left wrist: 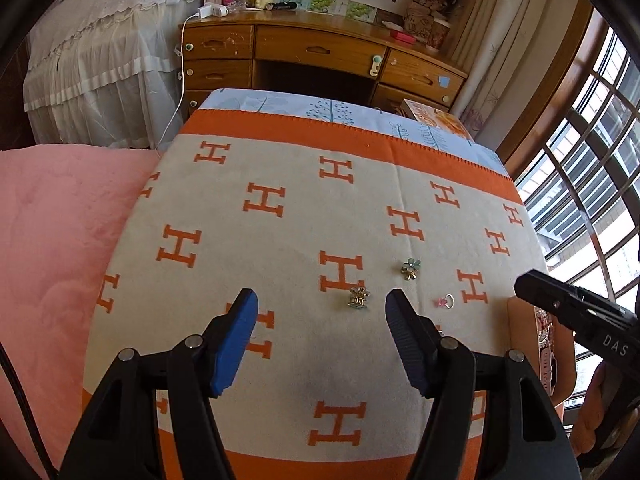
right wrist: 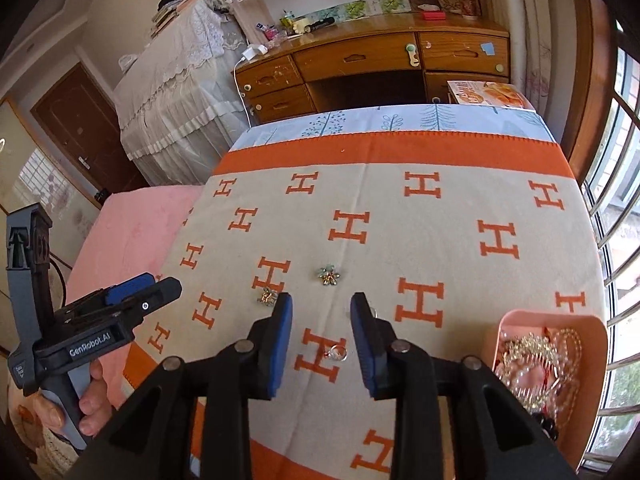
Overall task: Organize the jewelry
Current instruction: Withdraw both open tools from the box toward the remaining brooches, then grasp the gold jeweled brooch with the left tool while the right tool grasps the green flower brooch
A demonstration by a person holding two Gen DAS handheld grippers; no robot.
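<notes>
A blanket (left wrist: 304,208) patterned with orange H letters is spread over the table. The left gripper (left wrist: 322,308) is held above its near part with the jaws parted and nothing between them. The right gripper (right wrist: 321,312) is likewise held over the blanket, its jaws apart by a narrower gap and empty; a ring (right wrist: 337,353) is seen on the blanket below that gap, not touched by the pads.

3 small pieces are laid out beyond the grippers. A gold brooch (left wrist: 359,298) lies just beyond the left gripper, a teal flower pin (left wrist: 411,269) farther and to the right, and a ring with a pink stone (left wrist: 445,301) near the right finger of the left gripper.

At the near right a pink tray (right wrist: 516,318) is set on the blanket, filled with beads and other jewelry (right wrist: 540,364). A hand (right wrist: 86,404) is seen around the left gripper's handle.
</notes>
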